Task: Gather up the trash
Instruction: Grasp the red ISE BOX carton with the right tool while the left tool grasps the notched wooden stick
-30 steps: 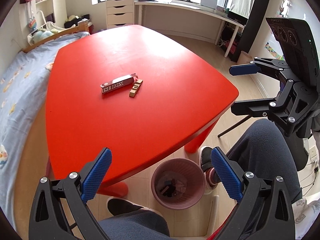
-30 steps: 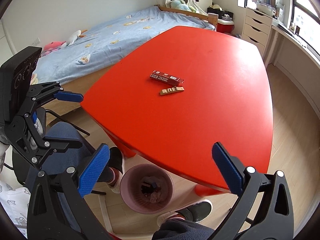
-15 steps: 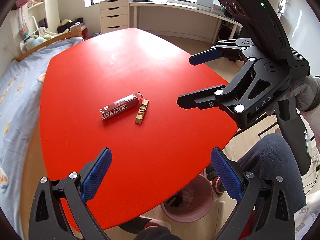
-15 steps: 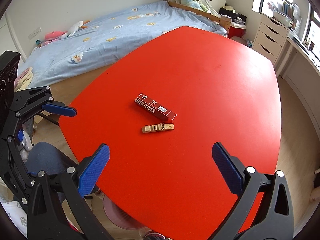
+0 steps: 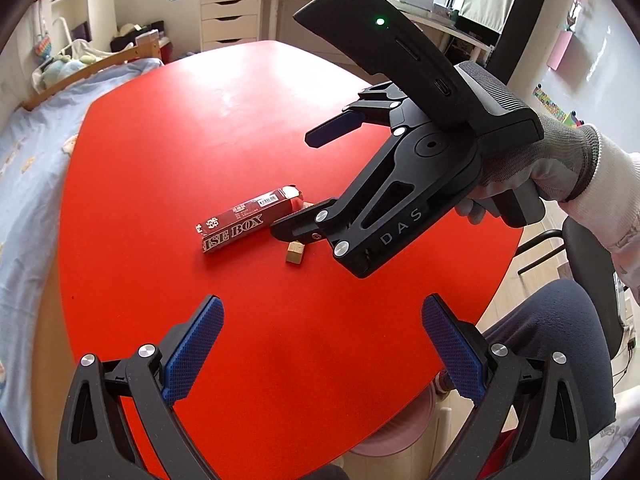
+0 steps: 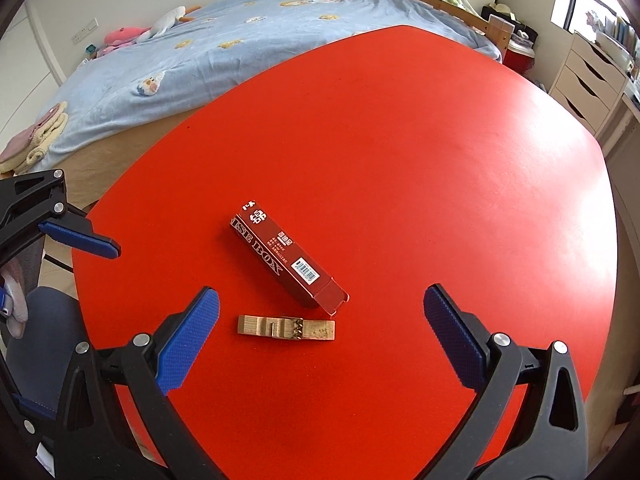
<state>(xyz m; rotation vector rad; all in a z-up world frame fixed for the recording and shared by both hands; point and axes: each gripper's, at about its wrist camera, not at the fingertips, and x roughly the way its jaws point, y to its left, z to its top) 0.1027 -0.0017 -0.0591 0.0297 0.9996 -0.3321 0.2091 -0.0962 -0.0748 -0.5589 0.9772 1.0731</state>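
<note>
A dark red carton (image 6: 286, 262) marked "BOX" lies on the red table (image 6: 400, 140), one end flap open. A wooden clothespin (image 6: 286, 327) lies just in front of it. My right gripper (image 6: 320, 334) is open and hovers low over the clothespin, which sits between its blue pads. In the left wrist view the right gripper (image 5: 306, 184) hangs over the carton (image 5: 248, 224) and hides most of the clothespin (image 5: 295, 253). My left gripper (image 5: 322, 354) is open and empty, nearer the table's front edge.
A pink waste bin (image 5: 404, 428) shows under the table's front right edge, beside the person's leg (image 5: 560, 340). A bed (image 6: 240, 48) with a blue cover runs along the table's left side. White drawers (image 5: 230, 12) and a desk stand at the back.
Both grippers moved forward over the table. The right gripper came down over the carton and clothespin. The waste bin slid almost out of view.
</note>
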